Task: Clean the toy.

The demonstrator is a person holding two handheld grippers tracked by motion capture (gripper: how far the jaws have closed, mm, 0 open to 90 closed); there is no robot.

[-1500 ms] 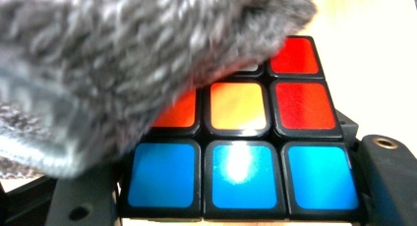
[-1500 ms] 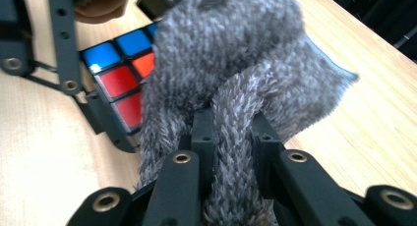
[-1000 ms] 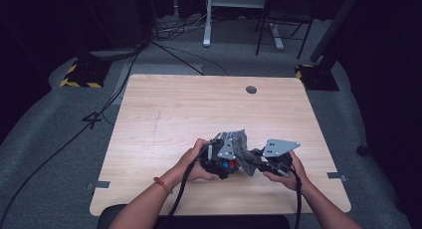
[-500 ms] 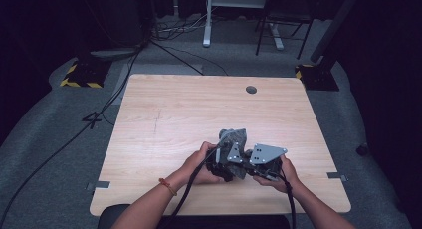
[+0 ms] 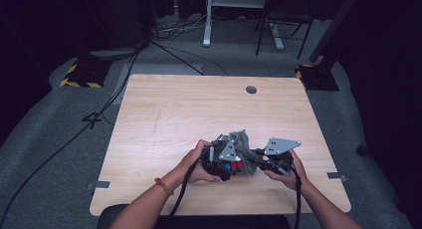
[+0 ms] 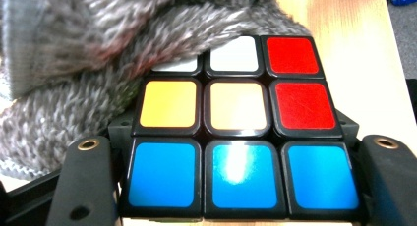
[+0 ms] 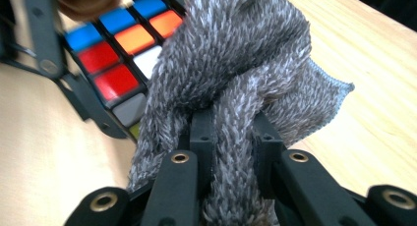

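Observation:
A scrambled puzzle cube [image 5: 231, 165] with blue, orange, red and white tiles sits near the table's front edge. My left gripper [image 5: 222, 158] is shut on it, with a black jaw on each side of the blue row [image 6: 237, 182]. A grey fluffy cloth [image 5: 242, 140] lies over the cube's far top corner [image 6: 74, 64]. My right gripper [image 5: 255, 157] is shut on a bunched fold of this cloth [image 7: 231, 132], and the cloth presses against the cube [image 7: 118, 54]. The covered tiles are hidden.
The light wooden table [image 5: 174, 114] has a round cable hole [image 5: 251, 89] at the back. Cables [image 5: 74, 134] run over the grey floor at left. Striped yellow-black bases [image 5: 79, 77] and furniture legs [image 5: 206, 20] stand beyond the table.
The right gripper with the cloth slid left against the cube, then drew back to the right. The left gripper with the cube barely moved.

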